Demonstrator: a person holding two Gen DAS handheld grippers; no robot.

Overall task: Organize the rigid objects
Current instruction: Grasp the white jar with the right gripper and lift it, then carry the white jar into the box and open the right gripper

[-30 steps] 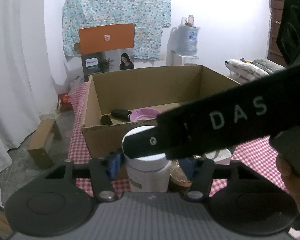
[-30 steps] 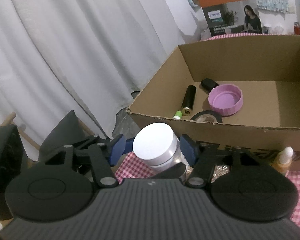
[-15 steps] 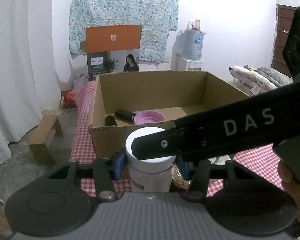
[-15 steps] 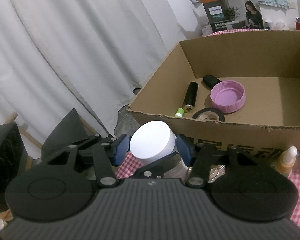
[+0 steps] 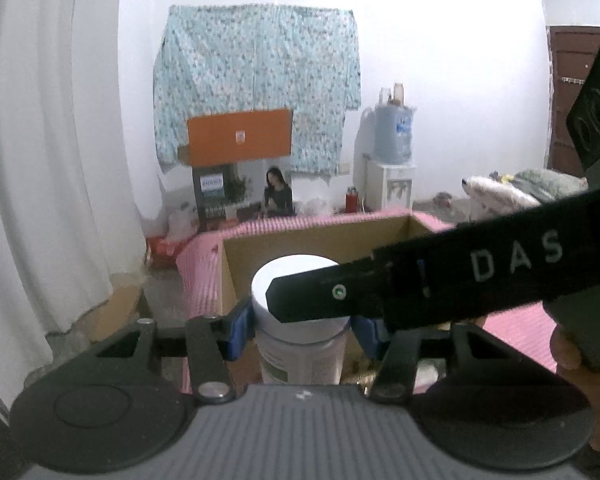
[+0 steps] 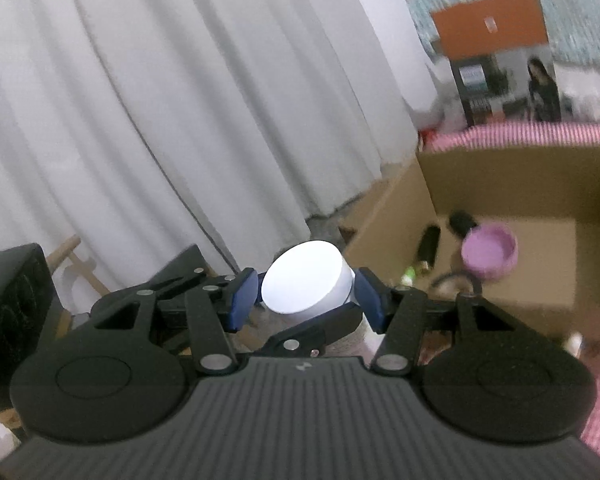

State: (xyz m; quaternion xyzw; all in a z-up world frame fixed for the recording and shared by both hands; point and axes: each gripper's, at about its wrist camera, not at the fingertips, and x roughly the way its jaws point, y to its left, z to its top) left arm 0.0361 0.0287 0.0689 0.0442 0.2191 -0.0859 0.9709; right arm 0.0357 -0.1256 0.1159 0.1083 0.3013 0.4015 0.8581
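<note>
In your left wrist view, the left gripper [image 5: 302, 326] has its blue pads clamped on the white-capped jar [image 5: 300, 320], and the right gripper [image 5: 312, 294] reaches across its lid. A second ago the cardboard box [image 5: 320, 240] filled the middle of this view with its floor showing; now only its far wall and rim sit low behind the jar, so you have lifted the jar clear of the pink checked tablecloth [image 5: 520, 320], likely to carry it over the box wall. Behind stand a white wall, floral cloth [image 5: 256, 76] and water dispenser [image 5: 392, 160]. In your right wrist view, the right gripper [image 6: 306, 294] also clamps the jar's [image 6: 306, 282] cap, tilted, with a white curtain [image 6: 160, 100] behind and the box [image 6: 500, 184] lower right, holding a purple lid [image 6: 489, 254] and dark tube [image 6: 428, 248].
</note>
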